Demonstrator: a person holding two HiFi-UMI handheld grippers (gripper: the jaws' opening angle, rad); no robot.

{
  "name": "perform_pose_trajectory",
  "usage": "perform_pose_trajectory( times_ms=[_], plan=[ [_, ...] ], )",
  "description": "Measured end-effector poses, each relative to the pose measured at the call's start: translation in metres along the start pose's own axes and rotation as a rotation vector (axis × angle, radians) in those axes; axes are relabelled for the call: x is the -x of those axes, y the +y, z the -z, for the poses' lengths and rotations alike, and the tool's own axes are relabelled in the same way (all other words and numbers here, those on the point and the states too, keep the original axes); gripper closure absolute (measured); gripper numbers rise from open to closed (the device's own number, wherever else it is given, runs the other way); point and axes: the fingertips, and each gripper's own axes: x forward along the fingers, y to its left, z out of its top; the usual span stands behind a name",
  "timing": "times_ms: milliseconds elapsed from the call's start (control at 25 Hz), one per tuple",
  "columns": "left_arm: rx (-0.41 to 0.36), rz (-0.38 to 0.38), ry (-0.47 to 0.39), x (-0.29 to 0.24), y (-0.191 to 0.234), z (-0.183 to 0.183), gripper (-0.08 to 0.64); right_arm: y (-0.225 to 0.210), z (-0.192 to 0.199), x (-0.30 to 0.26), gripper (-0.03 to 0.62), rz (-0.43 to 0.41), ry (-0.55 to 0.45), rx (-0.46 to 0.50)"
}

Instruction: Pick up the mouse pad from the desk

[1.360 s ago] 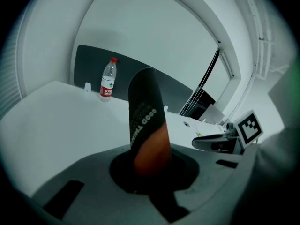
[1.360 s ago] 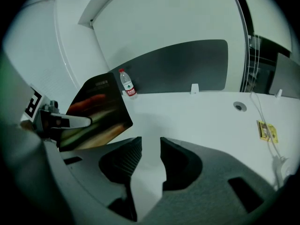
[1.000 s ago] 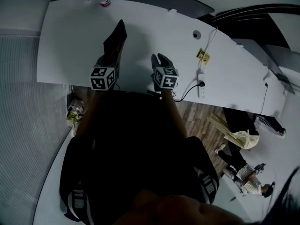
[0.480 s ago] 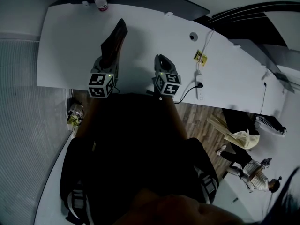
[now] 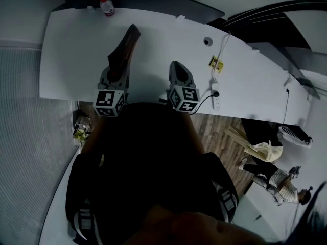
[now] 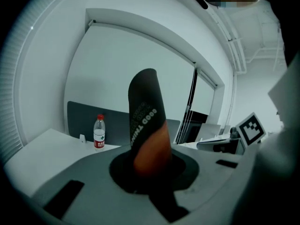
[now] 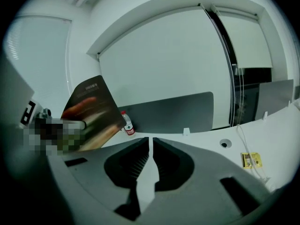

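The mouse pad (image 5: 125,50) is a dark, floppy sheet with an orange print. It hangs in the air above the white desk (image 5: 71,45), standing up from my left gripper (image 5: 117,71), which is shut on its near edge. In the left gripper view the mouse pad (image 6: 146,121) rises straight out of the jaws of my left gripper (image 6: 150,165). My right gripper (image 5: 177,66) hovers to the right of it, apart from it. Its jaws are closing, nearly together, with nothing between them. The right gripper view shows the mouse pad (image 7: 89,111) at the left and my right gripper (image 7: 151,142) pointing past it.
A water bottle (image 5: 107,5) stands at the desk's far edge. On the desk's right half are a cable hole (image 5: 206,41), a yellow tag (image 5: 214,63) and a white power strip (image 5: 215,97) with a cable. A person (image 5: 278,180) sits on the floor at the lower right.
Both grippers have risen from the desk, and the mouse pad has gone up with the left one. The right gripper's jaws have come together from wide apart.
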Motion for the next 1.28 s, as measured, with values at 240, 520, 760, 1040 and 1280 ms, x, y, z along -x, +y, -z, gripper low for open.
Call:
perform_pose_trajectory(
  times_ms=[240,520,760,1040,1280],
  plan=[
    [-0.018,0.009,0.003,0.007,-0.009,-0.002,0.535,0.004,-0.012,0.015,0.578,-0.01,-0.038,-0.005],
    [-0.014,-0.011,-0.029,0.015,-0.01,-0.003,0.535,0.016,-0.021,0.025,0.59,-0.017,-0.067,0.007],
    [0.004,-0.012,-0.007,0.016,-0.008,0.005,0.535,0.022,-0.023,0.029,0.589,-0.022,-0.083,0.016],
    [0.001,-0.001,0.001,0.015,-0.012,0.011,0.535,0.023,-0.023,0.032,0.591,-0.028,-0.089,0.013],
    [-0.003,0.006,0.013,0.015,-0.013,0.015,0.535,0.023,-0.021,0.034,0.591,-0.02,-0.078,0.024]
  ],
)
